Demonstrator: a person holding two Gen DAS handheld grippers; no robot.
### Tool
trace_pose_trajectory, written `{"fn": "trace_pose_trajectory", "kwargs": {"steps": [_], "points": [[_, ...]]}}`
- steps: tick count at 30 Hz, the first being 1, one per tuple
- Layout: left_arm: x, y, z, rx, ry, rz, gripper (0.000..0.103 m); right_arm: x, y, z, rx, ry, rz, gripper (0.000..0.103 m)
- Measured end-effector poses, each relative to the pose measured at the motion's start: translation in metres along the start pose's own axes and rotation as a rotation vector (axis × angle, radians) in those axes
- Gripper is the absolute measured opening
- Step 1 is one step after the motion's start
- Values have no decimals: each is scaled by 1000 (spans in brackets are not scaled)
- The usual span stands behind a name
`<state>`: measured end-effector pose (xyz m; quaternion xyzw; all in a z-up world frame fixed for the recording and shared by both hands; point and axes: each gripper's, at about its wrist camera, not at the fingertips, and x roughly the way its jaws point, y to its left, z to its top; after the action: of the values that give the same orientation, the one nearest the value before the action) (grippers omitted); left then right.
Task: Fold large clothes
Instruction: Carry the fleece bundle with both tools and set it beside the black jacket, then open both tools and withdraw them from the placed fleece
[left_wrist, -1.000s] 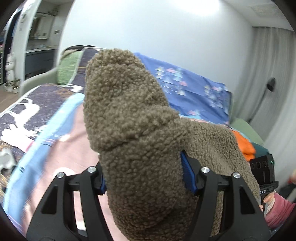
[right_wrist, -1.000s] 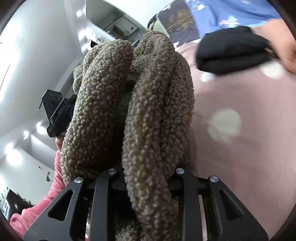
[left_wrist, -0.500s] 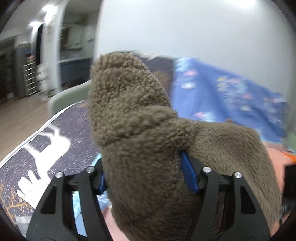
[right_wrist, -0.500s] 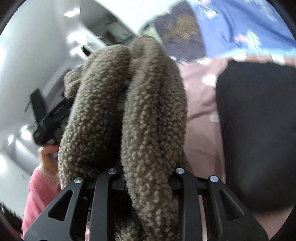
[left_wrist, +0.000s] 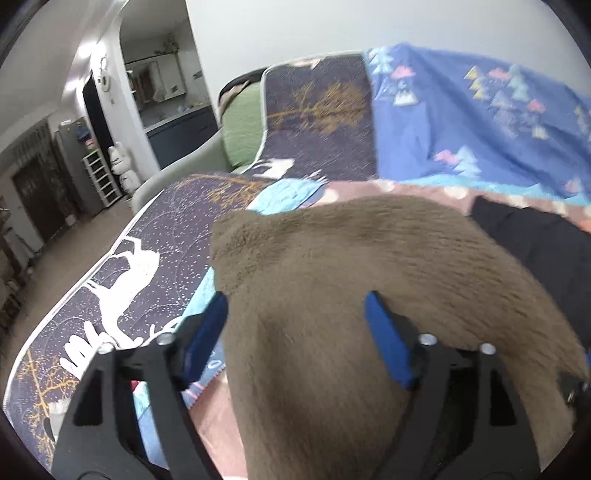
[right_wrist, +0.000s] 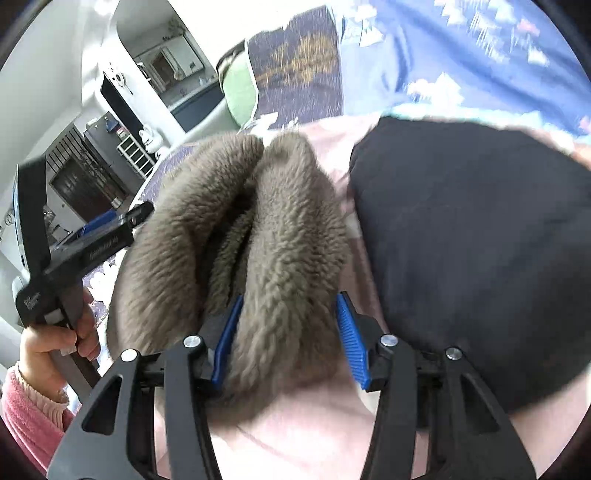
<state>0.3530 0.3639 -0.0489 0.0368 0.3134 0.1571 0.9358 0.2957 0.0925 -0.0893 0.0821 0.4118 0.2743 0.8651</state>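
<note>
The bed (left_wrist: 369, 186) carries everything: a pink sheet with pale dots over its middle, a dark starry quilt (left_wrist: 155, 236) with a white deer along its left edge, and a blue blanket (left_wrist: 461, 122) with little trees banked up along the far edge. A green cushion (left_wrist: 240, 125) sits at the far left corner.

The brown fleece (left_wrist: 351, 280) is the largest loose thing. It lies bunched over the pink sheet in the middle of the bed, blurred in both views. In the right wrist view it shows as two thick rolls side by side (right_wrist: 236, 240), with a crease between them.

A black garment (right_wrist: 472, 243) lies folded on the sheet just to the right of the fleece, toward the far right part of the bed; whether the two touch is unclear.

The left hand-held gripper (left_wrist: 295, 328) has its blue pads spread wide, and the fleece fills the gap. The left pad stands clear of the cloth, so the jaws are not pinching it.

The right hand-held gripper (right_wrist: 288, 339) is likewise parted, its blue pads standing either side of the right-hand roll of fleece, with a slim gap showing at each pad.

In the right wrist view a hand (right_wrist: 51, 343) in a pink sleeve grips the left tool's handle at the bed's left edge.
</note>
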Motion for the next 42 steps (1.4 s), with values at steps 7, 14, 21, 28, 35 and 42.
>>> {"fn": "trace_pose_trajectory", "kwargs": {"steps": [7,14,21,28,35,42], "points": [[-100,-12,-52,-95,-73,-133,99,-81,39,-23,-173,-130,-163,67],[-204,-51,-96,-38,-126,-114,101,-170,52,-68,-210,-205,-267,79],[-292,-88,-130,0,-176,-139,101,-228,53,-104,-197,-276,-336,83],[-356,-105,-155,-17,-181,-150,101,-277,48,-140,-185,-319,-368,83],[-397,-118,-178,9,-174,-107,101,-309,49,-167,-186,-353,-351,93],[-421,-125,-192,29,-168,-76,101,-322,54,-180,-206,-373,-327,93]]}}
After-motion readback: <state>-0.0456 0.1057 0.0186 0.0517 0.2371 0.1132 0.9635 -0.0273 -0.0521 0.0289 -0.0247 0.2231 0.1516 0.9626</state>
